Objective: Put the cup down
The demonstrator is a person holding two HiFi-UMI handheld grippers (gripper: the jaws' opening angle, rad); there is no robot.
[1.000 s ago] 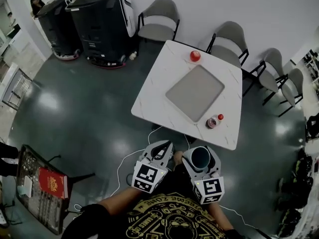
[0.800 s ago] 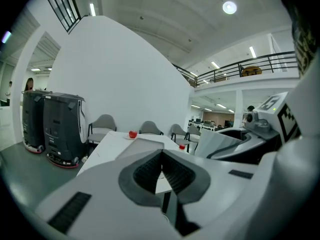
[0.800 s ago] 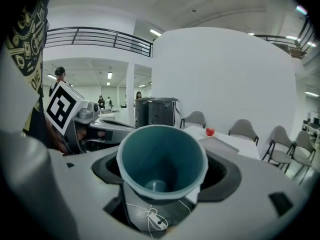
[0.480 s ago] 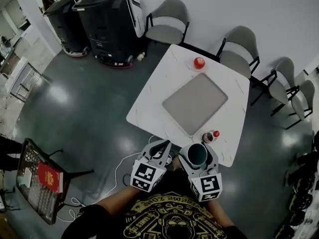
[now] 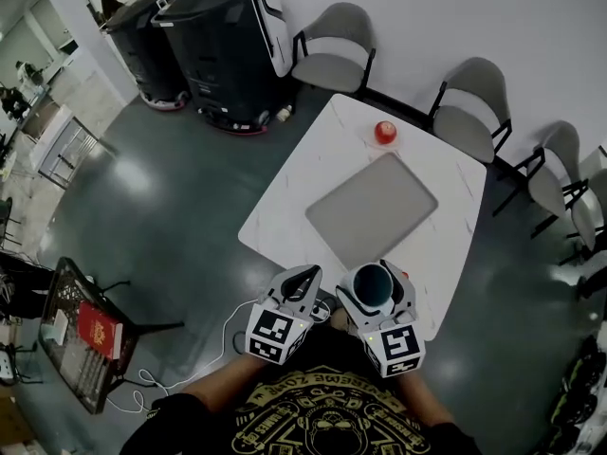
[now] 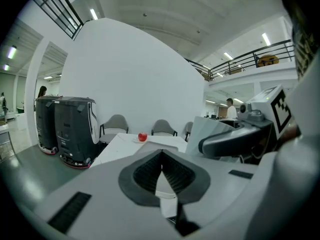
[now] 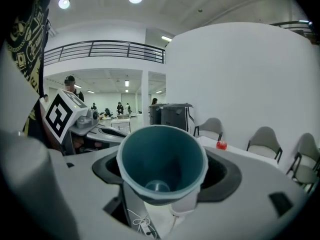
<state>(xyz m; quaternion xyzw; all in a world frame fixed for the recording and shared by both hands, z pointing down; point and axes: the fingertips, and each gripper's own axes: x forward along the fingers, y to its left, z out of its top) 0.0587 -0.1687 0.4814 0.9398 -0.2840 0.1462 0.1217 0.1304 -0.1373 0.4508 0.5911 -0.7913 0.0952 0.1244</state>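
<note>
A cup [image 5: 372, 290], pale outside and teal inside, stands upright with its mouth up between the jaws of my right gripper [image 5: 379, 275], which is shut on its sides. In the right gripper view the cup [image 7: 162, 156] fills the middle between the right gripper's [image 7: 162, 171] dark pads. The cup hangs over the near corner of the white marble table [image 5: 285, 207]. My left gripper [image 5: 305, 275] is beside it on the left, shut and holding nothing; in the left gripper view its [image 6: 161, 170] pads meet.
A grey mat [image 5: 372, 209] lies in the middle of the table and a red apple [image 5: 384, 132] at its far side. Grey chairs [image 5: 341, 50] line the wall. Two black machines [image 5: 223, 45] stand at the back left. A cart with a red book [image 5: 93, 330] and a floor cable [image 5: 237, 316] are at the left.
The head view has shifted toward the table, so both grippers now sit over its near edge. The cup stays held in the right gripper. The left gripper remains shut.
</note>
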